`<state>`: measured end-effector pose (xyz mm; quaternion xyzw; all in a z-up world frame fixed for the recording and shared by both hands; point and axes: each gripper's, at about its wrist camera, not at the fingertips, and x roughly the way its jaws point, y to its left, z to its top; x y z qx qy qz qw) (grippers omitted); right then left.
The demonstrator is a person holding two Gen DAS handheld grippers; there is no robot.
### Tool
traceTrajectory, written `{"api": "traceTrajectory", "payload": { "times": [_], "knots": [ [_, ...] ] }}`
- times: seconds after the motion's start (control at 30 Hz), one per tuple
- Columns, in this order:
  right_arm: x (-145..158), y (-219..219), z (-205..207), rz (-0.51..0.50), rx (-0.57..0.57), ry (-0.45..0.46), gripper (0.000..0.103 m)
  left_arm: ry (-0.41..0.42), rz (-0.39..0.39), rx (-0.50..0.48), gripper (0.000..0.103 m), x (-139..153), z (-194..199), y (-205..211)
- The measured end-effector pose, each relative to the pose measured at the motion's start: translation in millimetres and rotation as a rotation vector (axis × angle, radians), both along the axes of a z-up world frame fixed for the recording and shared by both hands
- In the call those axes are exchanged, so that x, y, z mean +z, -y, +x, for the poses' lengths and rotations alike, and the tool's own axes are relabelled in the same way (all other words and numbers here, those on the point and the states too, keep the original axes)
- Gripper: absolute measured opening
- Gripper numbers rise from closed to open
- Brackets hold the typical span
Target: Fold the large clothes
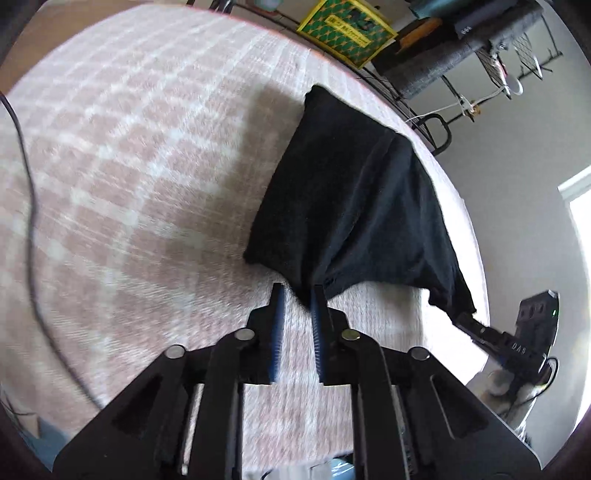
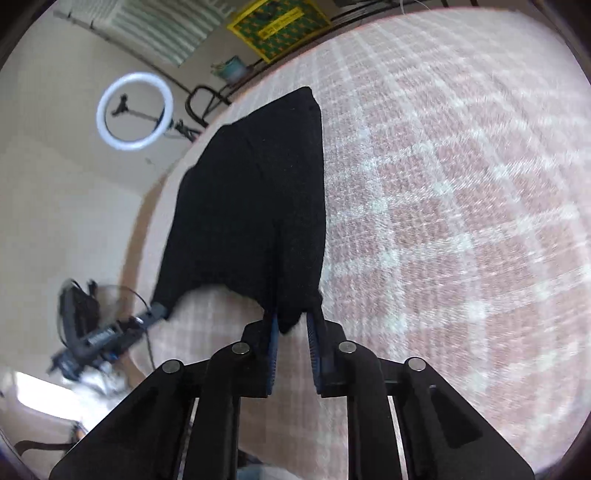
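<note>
A: What does the left wrist view show?
B: A black garment [image 1: 347, 199] lies folded on a pink-and-white checked bed cover [image 1: 129, 166], near the cover's edge. The left gripper [image 1: 297, 299] has a near corner of the cloth between its 2 fingers, which stand narrowly apart; whether they pinch it cannot be told.

A: And the right wrist view?
B: The right gripper [image 2: 290, 326] has the other near corner between fingers [image 2: 273, 343] set narrowly apart; the grip is likewise unclear. A ring light [image 2: 135, 110] and a yellow-green box [image 2: 279, 26] stand beyond the bed.
</note>
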<state>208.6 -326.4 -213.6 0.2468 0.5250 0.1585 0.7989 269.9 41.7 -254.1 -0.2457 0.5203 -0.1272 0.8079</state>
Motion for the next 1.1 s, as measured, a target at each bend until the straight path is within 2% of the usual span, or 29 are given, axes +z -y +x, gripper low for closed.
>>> {"api": "traceTrajectory", "payload": {
  "times": [0.07,0.17,0.3,0.4,0.43,0.47,0.5,0.57,0.7,0.8,0.93,1.07,1.1],
  "knots": [
    [18,3,-5,-0.035,0.009,0.064,0.02,0.045,0.026,0.004,0.013,17,-8,-6],
    [43,2,-1,-0.082,0.02,0.169,0.02,0.085,0.009,0.019,0.013,37,-4,-12],
    [66,-10,29,-0.116,0.074,0.268,0.02,0.144,0.088,-0.018,0.013,63,30,2],
    [81,-29,65,-0.191,0.138,0.346,0.02,0.157,0.105,-0.063,0.013,69,64,21],
    [83,-34,78,-0.188,0.159,0.362,0.02,0.168,0.104,-0.083,0.014,70,76,29],
    [84,-39,89,-0.18,0.18,0.366,0.02,0.173,0.106,-0.097,0.014,69,86,37],
    [82,-44,101,-0.18,0.199,0.367,0.014,0.176,0.104,-0.102,0.014,68,93,42],
    [75,-63,128,-0.187,0.231,0.353,0.009,0.16,0.077,-0.114,0.014,58,112,55],
    [49,-98,173,-0.22,0.28,0.323,0.007,0.136,0.088,-0.14,0.014,40,130,75],
    [30,-113,197,-0.239,0.298,0.296,0.007,0.115,0.088,-0.137,0.014,26,140,75],
    [1,-120,200,-0.246,0.338,0.227,0.006,0.102,0.082,-0.137,0.014,15,146,70],
    [-11,-125,198,-0.259,0.346,0.233,0.006,0.118,0.11,-0.163,0.014,10,144,72],
    [-12,-124,202,-0.259,0.34,0.231,0.002,0.127,0.123,-0.171,0.014,9,142,73]
  ]
}}
